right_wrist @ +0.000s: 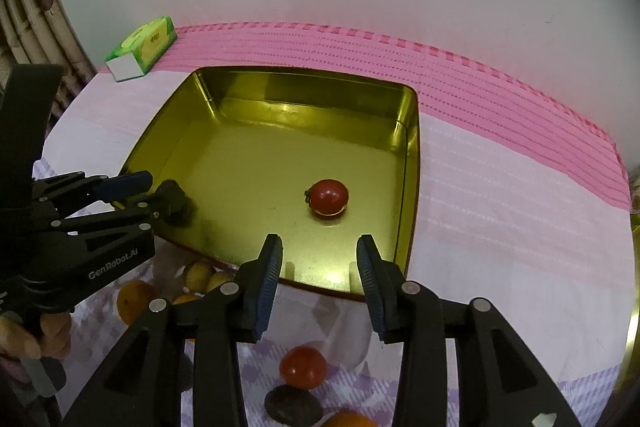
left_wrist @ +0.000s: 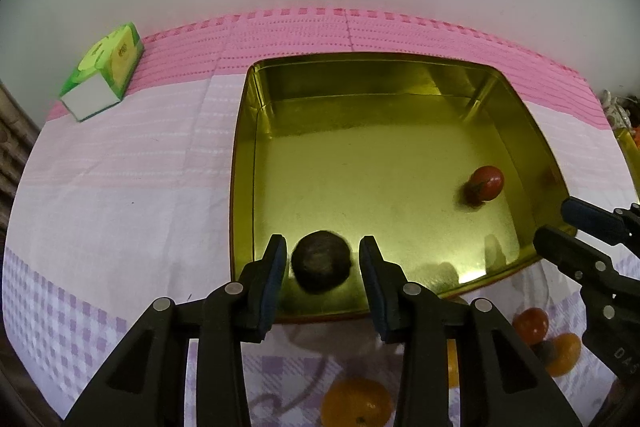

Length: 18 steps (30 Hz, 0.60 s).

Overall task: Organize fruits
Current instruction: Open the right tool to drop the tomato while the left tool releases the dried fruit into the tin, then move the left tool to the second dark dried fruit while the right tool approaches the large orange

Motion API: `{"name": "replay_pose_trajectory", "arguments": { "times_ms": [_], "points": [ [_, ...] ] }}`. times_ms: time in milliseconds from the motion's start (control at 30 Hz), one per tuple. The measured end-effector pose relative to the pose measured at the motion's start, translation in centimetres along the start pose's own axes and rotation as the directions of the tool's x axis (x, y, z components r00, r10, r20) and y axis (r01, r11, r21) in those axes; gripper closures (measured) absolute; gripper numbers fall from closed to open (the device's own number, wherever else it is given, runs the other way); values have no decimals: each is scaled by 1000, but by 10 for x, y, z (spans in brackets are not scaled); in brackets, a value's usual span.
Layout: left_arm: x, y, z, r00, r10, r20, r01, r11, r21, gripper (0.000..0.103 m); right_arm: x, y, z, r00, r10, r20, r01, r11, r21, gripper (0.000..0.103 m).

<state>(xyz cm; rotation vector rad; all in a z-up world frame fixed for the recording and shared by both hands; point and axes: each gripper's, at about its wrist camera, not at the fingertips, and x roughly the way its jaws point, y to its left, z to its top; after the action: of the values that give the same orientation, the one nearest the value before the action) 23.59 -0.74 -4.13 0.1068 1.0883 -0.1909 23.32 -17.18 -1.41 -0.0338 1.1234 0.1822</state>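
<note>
Fruits: small red tomato (right_wrist: 329,197) sits loose in the shiny gold square tin (right_wrist: 280,95); dark round fruit (left_wrist: 321,262) in its near-left corner
Left gripper (left_wrist: 322,257): jaws either side of the dark fruit, pads not touching
Right gripper (right_wrist: 319,254): jaws apart, holding nothing, above the tin's near edge
Outside tin: oranges (left_wrist: 356,403) on the checked cloth (left_wrist: 120,187)

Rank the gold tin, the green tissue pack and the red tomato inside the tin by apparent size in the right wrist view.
1. gold tin, by far the largest.
2. green tissue pack, though it sits farther back, so its true size is understated.
3. red tomato, smallest.
</note>
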Motion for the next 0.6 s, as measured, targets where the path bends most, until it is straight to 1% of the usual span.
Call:
{"name": "replay_pose_trajectory", "arguments": {
  "times_ms": [200,433,600],
  "points": [
    [-27,-1,-10,999,-9,35,9,1000,-2,64,-15,2,-11,1000,-2,12,2,1000,0,66],
    [-59,6,-37,998,5,70,-3,1000,-28,64,-36,5,-38,1000,-1,19,1,1000,8,66],
    [-78,9,-61,997,15,79,-13,999,-38,64,-53,2,-60,1000,-3,23,2,1000,27,66]
  ]
}}
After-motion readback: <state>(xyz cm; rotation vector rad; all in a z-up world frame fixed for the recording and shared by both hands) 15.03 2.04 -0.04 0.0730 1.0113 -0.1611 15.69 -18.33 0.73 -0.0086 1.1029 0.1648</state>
